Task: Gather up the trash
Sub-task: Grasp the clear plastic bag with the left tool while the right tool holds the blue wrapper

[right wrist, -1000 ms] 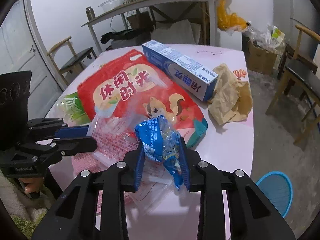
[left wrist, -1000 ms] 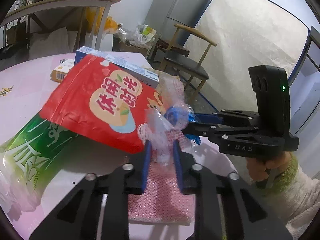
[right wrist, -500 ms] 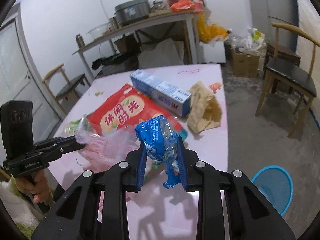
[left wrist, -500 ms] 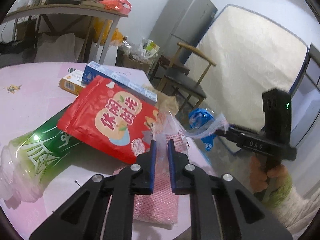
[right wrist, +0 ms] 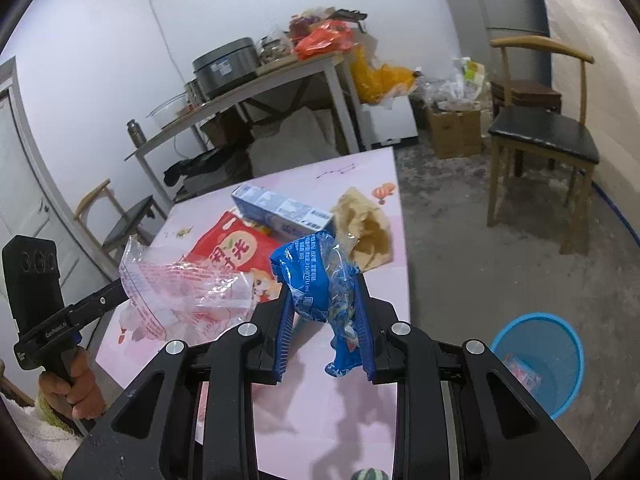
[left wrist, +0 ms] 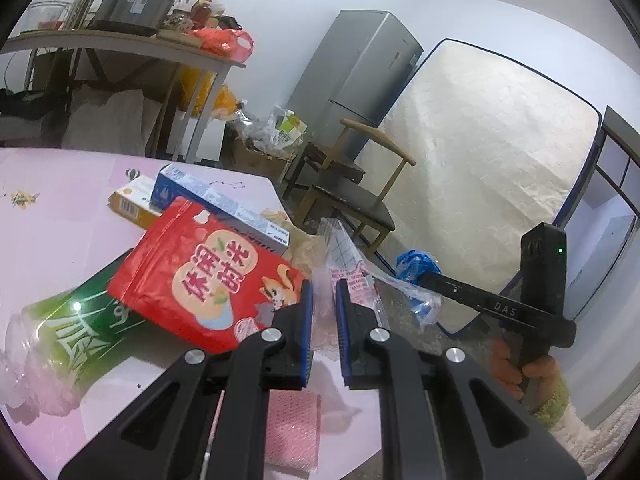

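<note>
My left gripper [left wrist: 323,292] is shut on a clear plastic bag with red print [left wrist: 352,276], held above the pink table's [left wrist: 52,216] right edge; the bag also shows in the right wrist view [right wrist: 180,292]. My right gripper [right wrist: 323,284] is shut on a crumpled blue wrapper [right wrist: 316,276], lifted above the table's [right wrist: 360,176] near corner; the wrapper also shows in the left wrist view [left wrist: 416,266]. A blue bin [right wrist: 540,360] stands on the floor to the right, with some trash inside.
On the table lie a red snack bag [left wrist: 200,276], a green bag [left wrist: 76,328], a blue-white box [left wrist: 216,200], a small yellow box [left wrist: 132,200], brown paper [right wrist: 362,232] and pink bubble wrap [left wrist: 292,432]. A wooden chair [right wrist: 540,136] stands beyond the bin.
Both grippers have risen and drawn back from the table with their loads. The right gripper has swung towards the table's right side, bringing the blue bin further into view.
</note>
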Tool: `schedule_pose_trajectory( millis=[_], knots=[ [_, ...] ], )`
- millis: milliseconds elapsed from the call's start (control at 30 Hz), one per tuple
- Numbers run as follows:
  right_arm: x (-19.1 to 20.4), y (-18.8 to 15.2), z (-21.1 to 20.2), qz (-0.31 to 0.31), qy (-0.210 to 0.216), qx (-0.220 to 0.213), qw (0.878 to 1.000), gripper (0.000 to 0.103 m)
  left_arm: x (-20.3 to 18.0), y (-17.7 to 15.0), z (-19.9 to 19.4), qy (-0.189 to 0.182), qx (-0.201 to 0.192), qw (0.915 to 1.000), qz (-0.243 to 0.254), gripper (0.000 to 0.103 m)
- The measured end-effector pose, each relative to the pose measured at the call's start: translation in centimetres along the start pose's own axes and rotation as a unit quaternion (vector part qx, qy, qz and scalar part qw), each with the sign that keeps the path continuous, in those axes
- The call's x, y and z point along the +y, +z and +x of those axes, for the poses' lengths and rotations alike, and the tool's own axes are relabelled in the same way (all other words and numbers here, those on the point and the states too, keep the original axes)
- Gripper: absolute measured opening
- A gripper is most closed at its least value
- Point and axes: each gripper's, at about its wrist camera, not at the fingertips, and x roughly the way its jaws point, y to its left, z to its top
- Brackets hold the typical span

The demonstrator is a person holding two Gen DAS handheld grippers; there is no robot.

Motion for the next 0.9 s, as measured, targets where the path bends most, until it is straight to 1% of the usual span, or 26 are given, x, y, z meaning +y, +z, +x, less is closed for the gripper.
schedule_pose_trajectory(
  millis=[133, 267, 400, 633, 767, 900],
  knots=[
    [-0.9, 0.2, -0.7, 0.013, -0.007, -0.008, 1.0, 0.026, -0.6, 0.5, 0.4, 0.008, -0.002, 0.9999, 0.009, 0.011],
    [-1.4, 0.3, -0.8, 0.023, -0.01, -0.007, 1.0, 0.026, -1.2, 0.9, 0.1, 0.008, -0.016, 0.9998, 0.011, 0.011],
    [-1.3, 0.2, -1.1, 0.027, -0.009, -0.008, 1.0, 0.026, -1.6, 1.1, -0.6, 0.004, -0.029, 0.9995, 0.012, 0.011],
    [-0.6, -0.2, -2.5, 0.027, -0.003, -0.022, 0.999, 0.026, -2.2, 1.2, -2.3, 0.003, -0.045, 0.9988, 0.02, 0.011],
    [-0.7, -0.4, -3.2, 0.026, -0.004, -0.029, 0.999, 0.026, -2.5, 1.1, -2.5, 0.005, -0.046, 0.9986, 0.026, 0.011],
    [-1.1, -0.6, -3.5, 0.028, -0.009, -0.032, 0.999, 0.026, -2.8, 1.2, -1.8, 0.007, -0.041, 0.9987, 0.029, 0.011]
  ],
)
